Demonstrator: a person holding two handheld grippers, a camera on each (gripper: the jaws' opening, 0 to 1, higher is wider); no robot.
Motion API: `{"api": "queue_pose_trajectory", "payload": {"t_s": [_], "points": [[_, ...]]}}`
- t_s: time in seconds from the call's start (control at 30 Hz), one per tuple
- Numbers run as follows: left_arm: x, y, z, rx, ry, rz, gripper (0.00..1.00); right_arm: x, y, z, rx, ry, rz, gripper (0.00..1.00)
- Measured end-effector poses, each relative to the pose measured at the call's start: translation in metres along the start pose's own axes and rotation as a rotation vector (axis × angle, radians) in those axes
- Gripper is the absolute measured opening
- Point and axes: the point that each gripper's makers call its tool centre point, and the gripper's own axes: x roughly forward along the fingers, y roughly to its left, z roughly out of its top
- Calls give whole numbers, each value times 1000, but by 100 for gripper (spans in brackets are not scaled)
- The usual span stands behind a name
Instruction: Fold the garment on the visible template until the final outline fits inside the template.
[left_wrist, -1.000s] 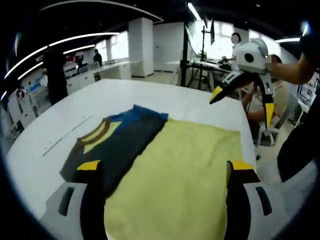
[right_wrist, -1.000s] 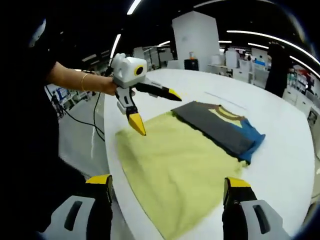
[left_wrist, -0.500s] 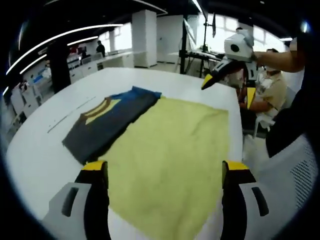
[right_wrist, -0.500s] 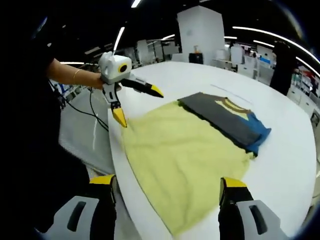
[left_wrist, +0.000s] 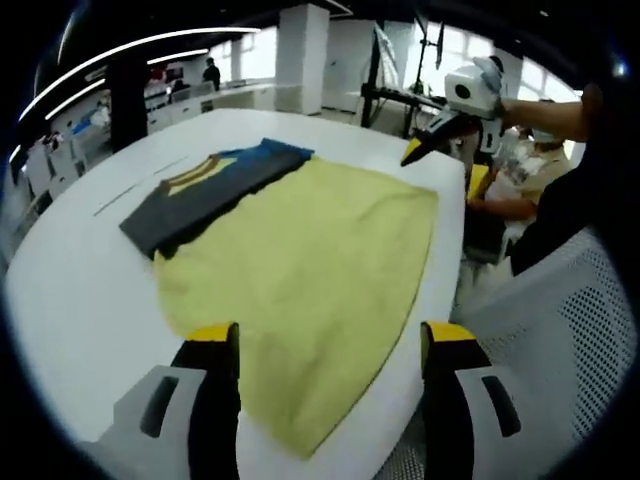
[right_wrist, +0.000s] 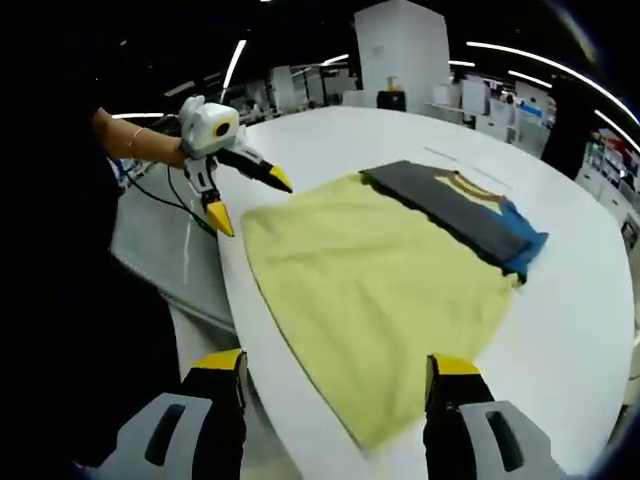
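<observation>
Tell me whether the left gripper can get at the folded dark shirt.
Probably yes: the left gripper hangs open over the table edge, and only flat yellow cloth lies between it and the folded dark shirt.

A matt, softly rumpled yellow cloth (left_wrist: 310, 250) is spread on a smooth, faintly glossy white table (left_wrist: 80, 290). The folded garment (left_wrist: 200, 185) is seen as matt grey and blue fabric.

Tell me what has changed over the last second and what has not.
Both tools have drawn back from over the yellow cloth: the left tool toward the table edge, the right tool past the cloth's far corner. Both stayed open, holding nothing. The cloth and the folded dark garment lie as before.
</observation>
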Motion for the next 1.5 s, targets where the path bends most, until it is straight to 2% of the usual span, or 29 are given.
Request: {"api": "queue_pose_trajectory", "payload": {"t_s": [0.1,0.23,0.33,0.5,0.73,0.8,1.03,1.17,1.27,1.5], "points": [[-1,-6,-11,5,33,-11,60,1,-1,-11,1,44,-13,57],[-3,-4,-21,17,56,11,51,0,-4,-21,-31,87,-37,53],[-4,1,-33,52,107,37,46,1,-6,-29,-53,116,-48,50],[-5,0,-38,74,125,39,41,3,-10,-43,-119,189,-73,44],[-6,2,-47,101,164,54,33,5,-14,-50,-133,214,-85,38],[-6,3,-46,79,149,52,32,5,-15,-51,-142,219,-83,37],[-6,7,-46,86,162,51,29,9,-18,-52,-181,245,-77,31],[-6,9,-46,93,180,42,26,10,-21,-51,-151,246,-74,25],[-6,10,-46,100,197,35,24,11,-21,-50,-155,246,-70,23],[-5,14,-46,85,220,51,19,11,-25,-50,-165,250,-70,10]]}}
